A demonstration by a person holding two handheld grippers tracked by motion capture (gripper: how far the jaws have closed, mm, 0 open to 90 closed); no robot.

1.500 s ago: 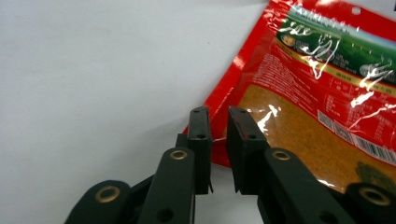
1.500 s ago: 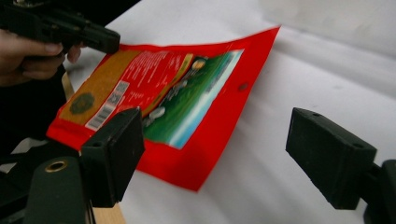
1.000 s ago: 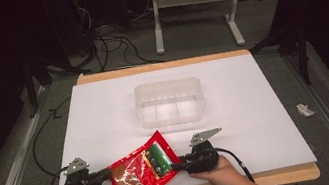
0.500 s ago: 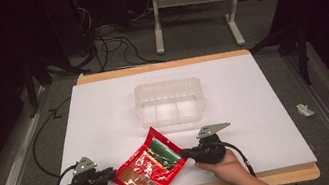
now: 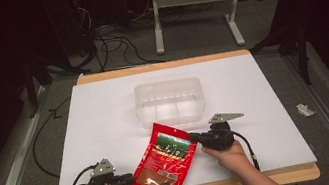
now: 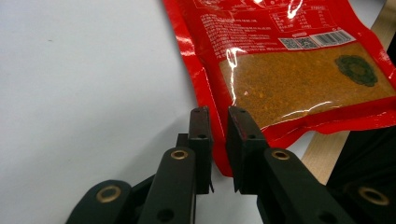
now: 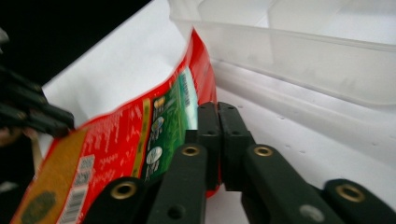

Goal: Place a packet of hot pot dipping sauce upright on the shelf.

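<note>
Red packet [image 5: 166,162] held between two grippers
Right gripper [image 7: 218,112] is clamped on its edge near the plastic box [image 5: 169,101]; left gripper [image 6: 218,122] pinches the opposite edge, jaws just closing.

red pouch [image 5: 166,160] with green picture panel, white small print, barcode, clear window showing orange-brown powder, dark green round mark, translucent frosted container [image 5: 169,101], white table top [image 5: 105,112] with pale wood edge, black grippers, brass-coloured rivets
</note>
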